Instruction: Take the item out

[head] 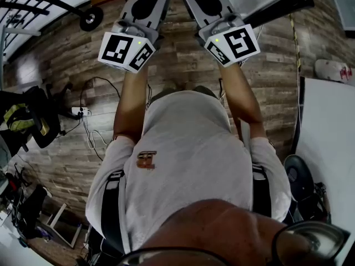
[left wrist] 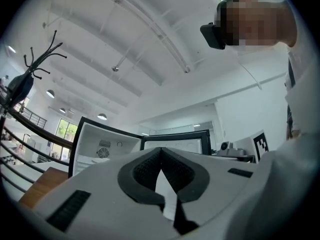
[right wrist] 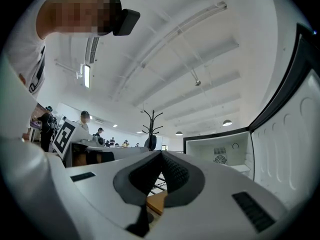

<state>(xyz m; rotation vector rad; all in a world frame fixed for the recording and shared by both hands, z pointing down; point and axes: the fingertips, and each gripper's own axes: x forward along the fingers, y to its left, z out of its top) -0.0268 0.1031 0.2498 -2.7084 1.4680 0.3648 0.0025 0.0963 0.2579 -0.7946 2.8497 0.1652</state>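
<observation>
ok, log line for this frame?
left gripper: shut, empty | right gripper: shut, empty | fridge: open, ahead of both grippers | item: not in view

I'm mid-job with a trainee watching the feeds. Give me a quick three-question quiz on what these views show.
1. True or false: the left gripper is holding an item between its fingers.
2. Pick one: the fridge door is A) open, B) shut, C) taken off.
3. In the right gripper view, what tall thing stands left of the fridge?
Key: 1. False: its fingers are shut on nothing. 2. A. 3. A coat stand.
</observation>
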